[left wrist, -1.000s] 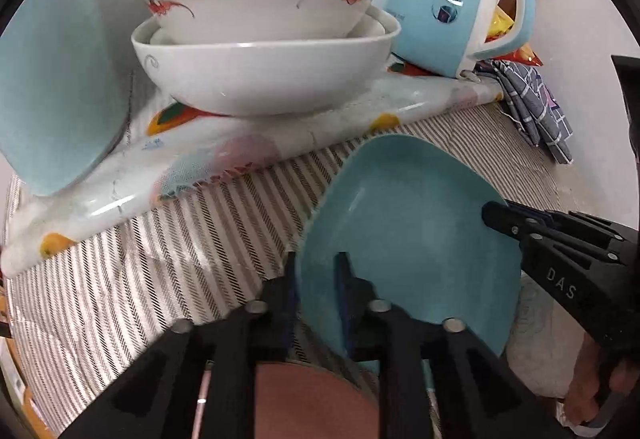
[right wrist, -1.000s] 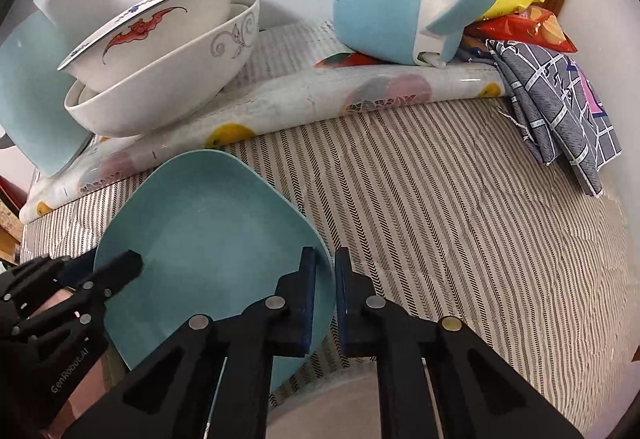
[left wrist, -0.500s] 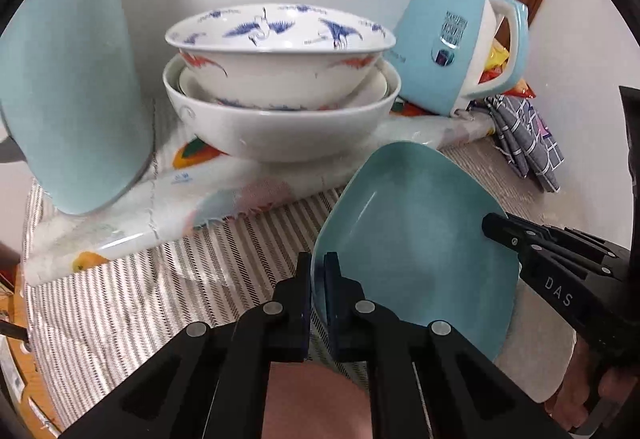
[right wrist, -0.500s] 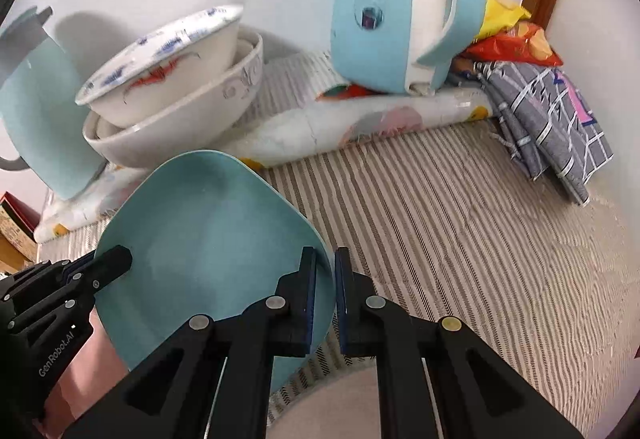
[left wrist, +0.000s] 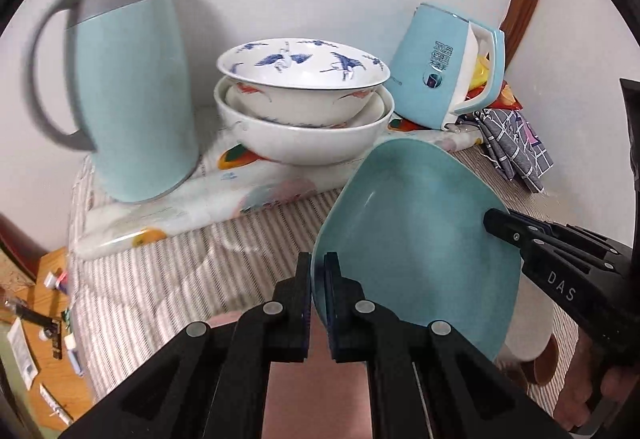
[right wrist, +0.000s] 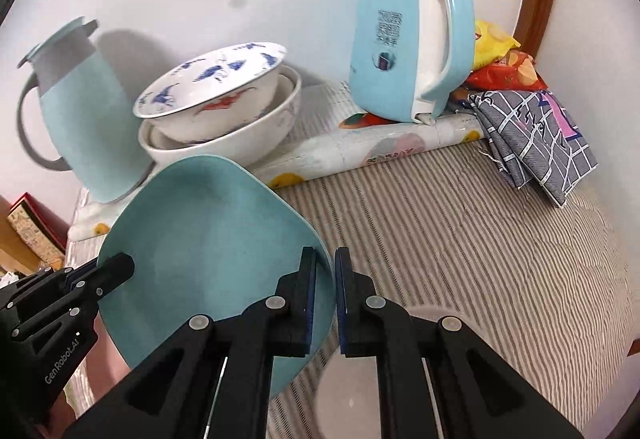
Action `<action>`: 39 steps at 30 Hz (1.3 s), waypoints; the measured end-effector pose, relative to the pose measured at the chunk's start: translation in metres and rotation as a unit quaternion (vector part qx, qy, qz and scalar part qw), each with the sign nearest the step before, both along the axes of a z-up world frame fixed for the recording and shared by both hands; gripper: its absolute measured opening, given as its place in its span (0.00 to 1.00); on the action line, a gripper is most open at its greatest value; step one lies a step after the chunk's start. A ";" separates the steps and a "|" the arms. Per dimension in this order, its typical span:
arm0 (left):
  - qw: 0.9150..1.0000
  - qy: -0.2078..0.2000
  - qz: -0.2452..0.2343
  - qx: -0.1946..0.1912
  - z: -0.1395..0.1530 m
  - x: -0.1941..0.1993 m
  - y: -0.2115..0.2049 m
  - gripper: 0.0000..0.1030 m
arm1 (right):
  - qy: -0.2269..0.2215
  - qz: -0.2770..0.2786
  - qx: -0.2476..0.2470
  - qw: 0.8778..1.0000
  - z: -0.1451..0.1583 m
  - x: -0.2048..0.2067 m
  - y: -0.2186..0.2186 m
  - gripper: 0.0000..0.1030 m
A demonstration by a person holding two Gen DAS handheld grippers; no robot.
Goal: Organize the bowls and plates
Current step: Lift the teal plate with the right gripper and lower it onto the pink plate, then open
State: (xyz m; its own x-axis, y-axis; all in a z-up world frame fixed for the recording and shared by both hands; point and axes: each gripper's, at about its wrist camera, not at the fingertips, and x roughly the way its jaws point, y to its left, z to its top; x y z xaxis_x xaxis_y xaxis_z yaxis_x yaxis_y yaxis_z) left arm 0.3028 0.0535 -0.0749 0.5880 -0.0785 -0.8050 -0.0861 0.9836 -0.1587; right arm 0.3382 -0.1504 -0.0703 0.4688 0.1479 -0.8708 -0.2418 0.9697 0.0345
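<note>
Left gripper [left wrist: 318, 279], bottom centre of its frame, is clamped on the near rim of a tilted teal plate [left wrist: 420, 235]. Right gripper [right wrist: 325, 281] pinches the opposite rim, so the plate [right wrist: 208, 239] hangs between both tools. Stacked bowls [left wrist: 304, 111] sit behind it at upper centre, beside a jug [left wrist: 132, 99].

The right gripper [left wrist: 500, 225], seen from the left wrist, bore "DAS" in white letters; the left gripper [right wrist: 120, 267], seen from the right wrist, read "GenRobot.AI". The blue kettle [left wrist: 440, 67] carried Chinese characters too small to read surely
</note>
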 end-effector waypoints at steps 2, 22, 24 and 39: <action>1.000 -0.001 0.004 0.001 0.002 -0.009 0.004 0.07 | -0.002 0.003 0.002 1.000 0.005 -0.008 0.005 0.09; 0.998 0.016 0.065 -0.002 -0.008 -0.090 0.051 0.07 | 0.009 0.065 0.013 0.998 0.001 -0.064 0.064 0.10; 0.998 0.020 0.067 -0.003 -0.012 -0.092 0.052 0.07 | 0.013 0.066 0.012 0.998 -0.004 -0.066 0.066 0.11; 0.997 0.057 0.056 -0.020 -0.040 -0.093 0.050 0.11 | 0.023 0.067 0.004 0.997 -0.028 -0.057 0.073 0.16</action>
State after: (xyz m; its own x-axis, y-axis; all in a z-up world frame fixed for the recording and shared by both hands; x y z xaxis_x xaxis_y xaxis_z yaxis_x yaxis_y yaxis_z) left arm 0.2094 0.1039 -0.1152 0.4997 -0.0511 -0.8647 -0.2150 0.9597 -0.1809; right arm 0.2811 -0.0771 -0.0983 0.4042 0.2140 -0.8893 -0.3668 0.9286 0.0567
